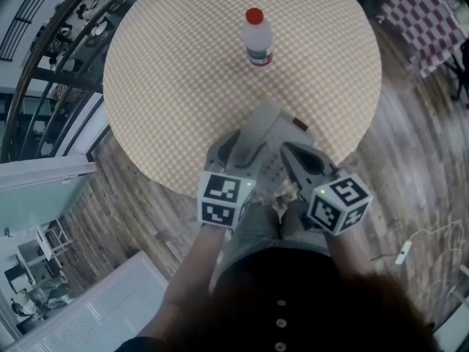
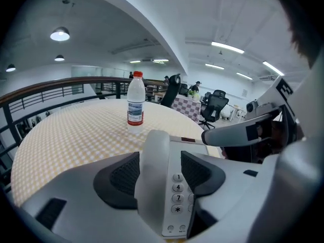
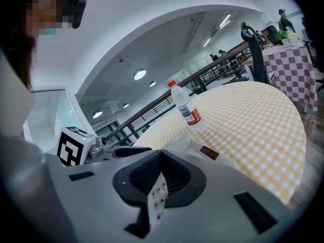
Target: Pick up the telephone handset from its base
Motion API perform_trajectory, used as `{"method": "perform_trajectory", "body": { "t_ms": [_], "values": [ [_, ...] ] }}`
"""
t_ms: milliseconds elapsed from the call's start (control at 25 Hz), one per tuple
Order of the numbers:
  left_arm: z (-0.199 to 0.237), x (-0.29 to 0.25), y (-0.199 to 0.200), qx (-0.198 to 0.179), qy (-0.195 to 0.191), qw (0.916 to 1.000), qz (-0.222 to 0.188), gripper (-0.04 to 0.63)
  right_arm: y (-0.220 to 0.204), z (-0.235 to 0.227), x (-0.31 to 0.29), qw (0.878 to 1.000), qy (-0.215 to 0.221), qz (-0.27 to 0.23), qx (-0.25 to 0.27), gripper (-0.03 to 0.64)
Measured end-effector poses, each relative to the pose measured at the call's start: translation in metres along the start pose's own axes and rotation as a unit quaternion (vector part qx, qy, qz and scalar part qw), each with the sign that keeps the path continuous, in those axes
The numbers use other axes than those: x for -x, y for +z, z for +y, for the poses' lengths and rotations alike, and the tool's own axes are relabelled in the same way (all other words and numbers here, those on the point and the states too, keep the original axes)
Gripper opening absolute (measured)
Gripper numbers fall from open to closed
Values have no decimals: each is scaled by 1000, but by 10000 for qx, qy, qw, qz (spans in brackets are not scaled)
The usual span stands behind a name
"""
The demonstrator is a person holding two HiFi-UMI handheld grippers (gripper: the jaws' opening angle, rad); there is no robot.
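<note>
My left fingers (image 2: 121,178) stand wide open astride the telephone handset (image 2: 154,176), not gripping it. It lies on its base (image 2: 177,201) at the tabletop's (image 2: 76,130) near edge. My right fingers (image 3: 174,178) are closed, empty.

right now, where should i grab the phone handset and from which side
Probably its middle stretch, coming from above on the near side. The handset lies lengthwise along the left of the base, pointing away towards the bottle, so both long sides look exposed. The left gripper straddles it, jaws open, one on each long side.
</note>
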State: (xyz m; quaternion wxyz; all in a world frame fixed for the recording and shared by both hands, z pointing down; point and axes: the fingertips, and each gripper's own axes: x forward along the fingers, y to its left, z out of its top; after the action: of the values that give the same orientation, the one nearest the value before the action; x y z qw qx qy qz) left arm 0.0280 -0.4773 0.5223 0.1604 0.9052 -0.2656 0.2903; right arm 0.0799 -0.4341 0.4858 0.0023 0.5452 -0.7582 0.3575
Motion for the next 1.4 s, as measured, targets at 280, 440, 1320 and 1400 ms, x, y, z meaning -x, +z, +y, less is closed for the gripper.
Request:
{"method": "perform_trajectory", "body": {
  "t_ms": [280, 440, 1320, 1400],
  "values": [
    [5, -14, -2, -285, -157, 9990, 308, 282, 2, -4, -5, 9999, -27, 20, -103, 11],
    [7, -21, -7, -243, -150, 9989, 372, 281, -1, -11, -7, 9997, -84, 18, -244, 11],
    [12, -32, -14, -715, -192, 9959, 526, 222, -12, -15, -14, 9990, -93, 136, -418, 11],
    [13, -32, -14, -704, -173, 9960, 530, 222, -12, -15, -14, 9990, -86, 127, -419, 11]
  ]
}}
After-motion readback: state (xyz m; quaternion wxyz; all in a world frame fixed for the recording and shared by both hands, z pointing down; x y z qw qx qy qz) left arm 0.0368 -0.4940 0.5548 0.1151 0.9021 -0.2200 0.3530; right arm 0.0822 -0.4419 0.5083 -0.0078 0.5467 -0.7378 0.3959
